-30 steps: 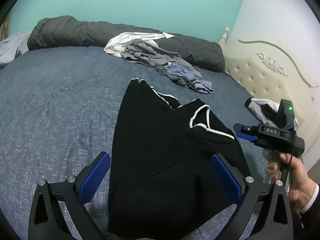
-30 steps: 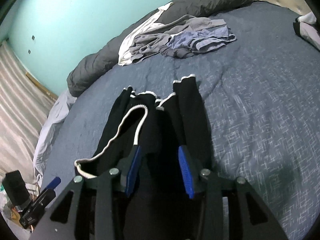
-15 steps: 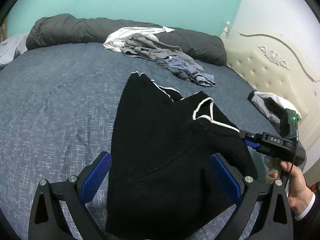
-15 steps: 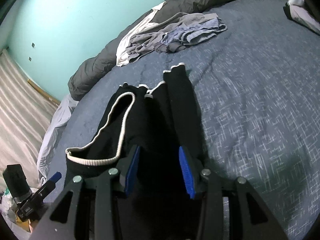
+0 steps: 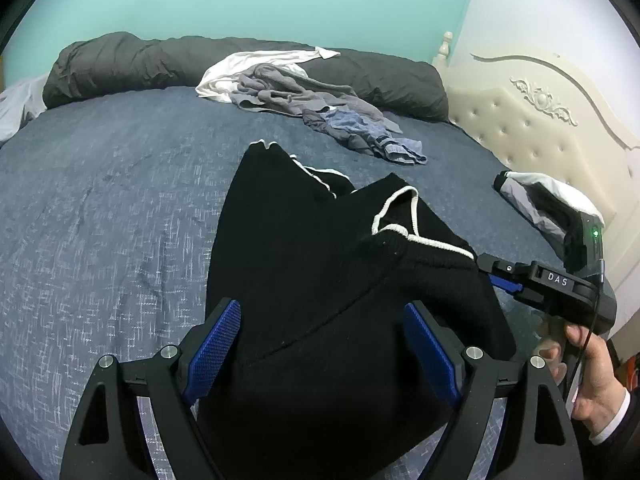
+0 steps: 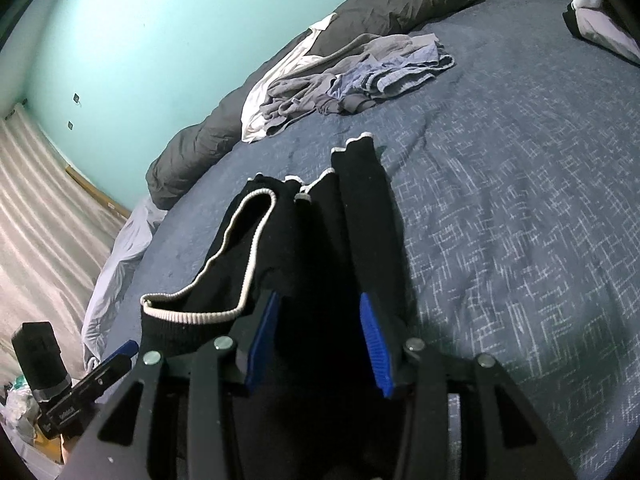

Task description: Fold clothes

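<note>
Left wrist view, bed point(image 5: 100, 200): blue quilt serves as the folding surface; the garment lies across its near middle, likely so it can be laid flat.
Bolster point(image 5: 132, 60): dark roll along the far edge by the wall, out of the working area.
Headboard point(image 5: 532, 120): cream, tufted, at the right; it marks the bed's end.
Pile point(image 5: 312, 108): unfolded grey, white and blue clothes heaped near the bolster, well apart from the garment; probably waiting their turn.
Garment point(image 5: 304, 280): black knit with white trim, partly doubled. Far end rests on the quilt, near end is raised toward both grippers, which would let a fold be carried over.
Folded piece point(image 5: 548, 204): black-and-white item beside the headboard, seemingly set aside as done.
Left gripper point(image 5: 324, 352): fingers wide apart, cloth between and over them. Whether it bears the cloth's weight I cannot tell.
Right gripper point(image 6: 316, 344): fingers partly closed, with dark cloth between them. Whether the pads truly pinch it I cannot tell. In the left view it meets the trimmed edge at the right, presumably to hold that corner.
Trim point(image 6: 240, 240): white ribbed edge looping up left of the right gripper, a guide for lining up edges.
</note>
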A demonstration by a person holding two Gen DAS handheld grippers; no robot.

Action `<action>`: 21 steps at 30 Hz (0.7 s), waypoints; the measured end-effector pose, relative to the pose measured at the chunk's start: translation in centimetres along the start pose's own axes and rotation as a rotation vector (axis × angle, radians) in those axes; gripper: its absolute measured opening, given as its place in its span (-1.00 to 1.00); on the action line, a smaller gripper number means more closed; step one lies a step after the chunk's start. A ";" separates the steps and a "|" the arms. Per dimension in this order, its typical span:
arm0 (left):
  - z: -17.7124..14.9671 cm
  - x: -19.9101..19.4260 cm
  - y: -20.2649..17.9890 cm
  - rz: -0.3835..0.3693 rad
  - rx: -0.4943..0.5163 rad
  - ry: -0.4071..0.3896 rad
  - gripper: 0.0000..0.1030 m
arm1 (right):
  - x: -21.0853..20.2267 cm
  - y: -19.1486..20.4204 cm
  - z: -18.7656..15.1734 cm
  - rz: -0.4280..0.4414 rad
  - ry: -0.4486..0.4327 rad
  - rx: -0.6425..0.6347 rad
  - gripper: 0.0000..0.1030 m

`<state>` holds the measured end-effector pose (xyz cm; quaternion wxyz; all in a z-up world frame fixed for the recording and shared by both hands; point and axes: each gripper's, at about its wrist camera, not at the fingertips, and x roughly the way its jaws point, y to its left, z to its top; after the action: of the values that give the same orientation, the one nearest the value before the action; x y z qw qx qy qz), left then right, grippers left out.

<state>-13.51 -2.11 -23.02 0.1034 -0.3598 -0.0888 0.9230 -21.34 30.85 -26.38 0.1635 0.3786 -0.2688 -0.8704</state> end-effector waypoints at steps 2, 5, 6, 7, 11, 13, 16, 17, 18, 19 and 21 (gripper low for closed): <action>0.1 0.0 -0.1 -0.012 0.008 0.004 0.57 | 0.0 0.0 0.0 -0.002 -0.004 -0.006 -0.16; 0.4 0.1 -0.4 -0.023 0.021 0.014 0.48 | 0.1 0.1 0.0 0.001 -0.007 -0.007 -0.16; 0.5 0.2 -0.6 -0.025 0.028 0.016 0.48 | 0.2 0.1 0.0 0.004 -0.007 -0.005 -0.16; 0.6 0.3 -0.8 -0.026 0.036 0.019 0.48 | 0.2 0.1 0.0 0.006 -0.008 -0.005 -0.16; 1.0 1.0 -1.9 -0.028 0.082 0.039 0.48 | 0.1 0.2 0.0 0.013 -0.010 -0.008 -0.16; 1.4 1.5 -2.6 -0.038 0.107 0.049 0.48 | 0.0 0.1 0.1 0.014 -0.012 -0.008 -0.16; 2.1 2.4 -3.9 -0.055 0.151 0.070 0.48 | 0.0 -0.1 0.2 0.018 -0.015 -0.001 -0.16; 2.3 2.8 -4.4 -0.063 0.167 0.079 0.48 | -0.1 -0.1 0.2 0.019 -0.017 0.001 -0.16; 2.5 3.1 -4.6 -0.069 0.176 0.088 0.40 | -0.1 -0.2 0.3 0.020 -0.020 0.004 -0.16; 2.7 3.5 -4.8 -0.075 0.185 0.097 0.19 | -0.1 -0.2 0.3 0.022 -0.021 0.006 -0.16; 2.9 4.3 -5.1 -0.085 0.197 0.114 -0.02 | -0.1 -0.3 0.4 0.025 -0.023 0.009 -0.16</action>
<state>-17.90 3.61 -22.46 0.1821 -0.3956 -0.0070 0.9002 -21.62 31.31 -26.30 0.1693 0.3658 -0.2795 -0.8715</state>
